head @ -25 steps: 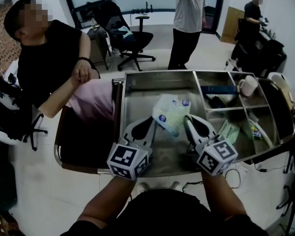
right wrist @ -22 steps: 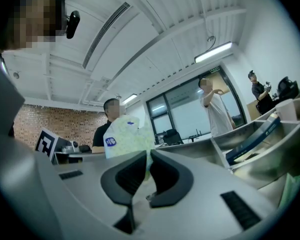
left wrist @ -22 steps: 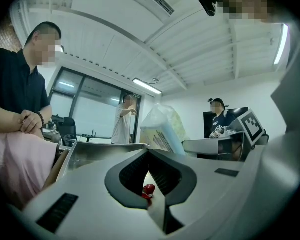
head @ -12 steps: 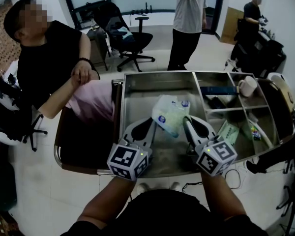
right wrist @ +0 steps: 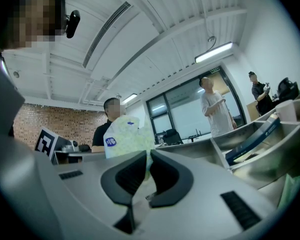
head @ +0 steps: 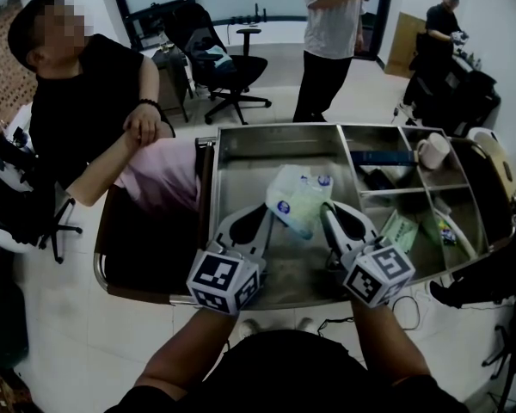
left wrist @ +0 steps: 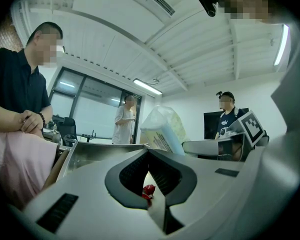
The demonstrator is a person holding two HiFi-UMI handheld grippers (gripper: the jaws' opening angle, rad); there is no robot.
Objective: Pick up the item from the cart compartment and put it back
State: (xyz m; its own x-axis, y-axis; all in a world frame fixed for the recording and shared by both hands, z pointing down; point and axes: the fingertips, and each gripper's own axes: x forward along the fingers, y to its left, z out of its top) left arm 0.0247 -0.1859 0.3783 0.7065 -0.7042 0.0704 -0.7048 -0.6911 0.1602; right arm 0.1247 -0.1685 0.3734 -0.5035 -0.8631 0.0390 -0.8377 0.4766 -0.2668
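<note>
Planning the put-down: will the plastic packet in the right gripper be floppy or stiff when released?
The packet looks crinkled and puffy, so probably floppy. The right gripper holds it by one edge, so it seems light. It should slump, not roll.

Seated person (head: 86, 110) in black at left, black office chair (head: 230, 69) behind, standing person (head: 328, 41) beyond

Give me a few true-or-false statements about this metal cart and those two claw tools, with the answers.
1. The right gripper is clamped on the plastic bag. True.
2. The bag lies in the far right compartment of the cart. False: it is over the big compartment, in the gripper.
3. A white mug sits in one of the small compartments. True.
4. The left gripper has its jaws gaping wide. False: they are together.
</note>
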